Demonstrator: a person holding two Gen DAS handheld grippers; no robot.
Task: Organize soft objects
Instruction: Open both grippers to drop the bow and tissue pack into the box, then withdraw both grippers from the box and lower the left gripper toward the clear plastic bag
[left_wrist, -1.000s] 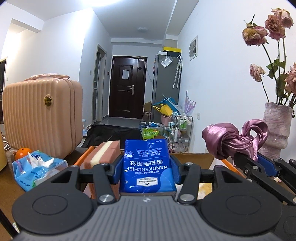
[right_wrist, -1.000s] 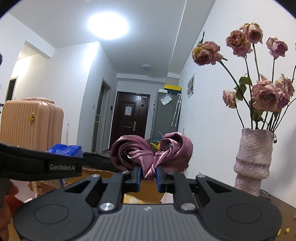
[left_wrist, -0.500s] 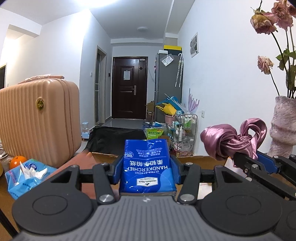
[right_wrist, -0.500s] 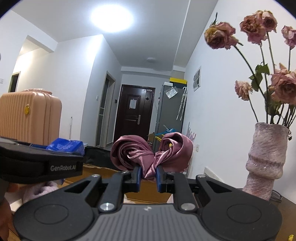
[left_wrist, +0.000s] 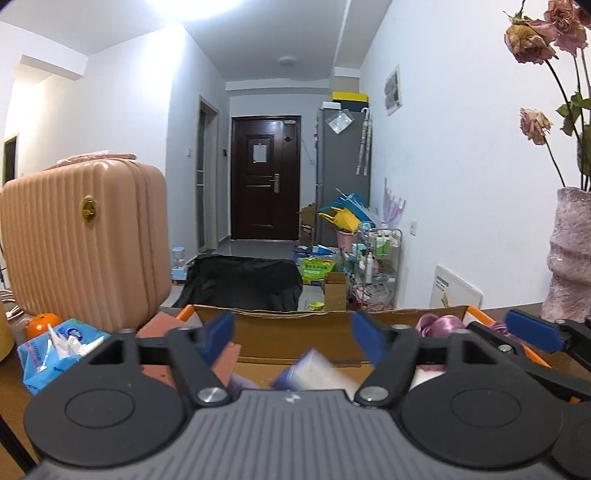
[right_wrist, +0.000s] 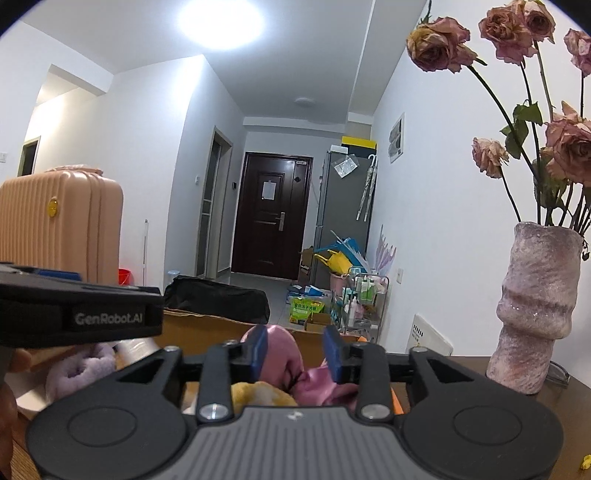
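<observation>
Grippers both stood wide and empty: left gripper, right gripper. Handkerchief pack and satin scrunchie lay in the cardboard box; tissue pack seemingly remained outside.

You are looking at evenly bright frames, ceiling light blowing out to white glare, fisheye bending walls at the edges, tissue pack smearing with motion blur

A lived-in home: a hallway to a dark front door, a fridge, a pink suitcase, and a vase of dried roses.
</observation>
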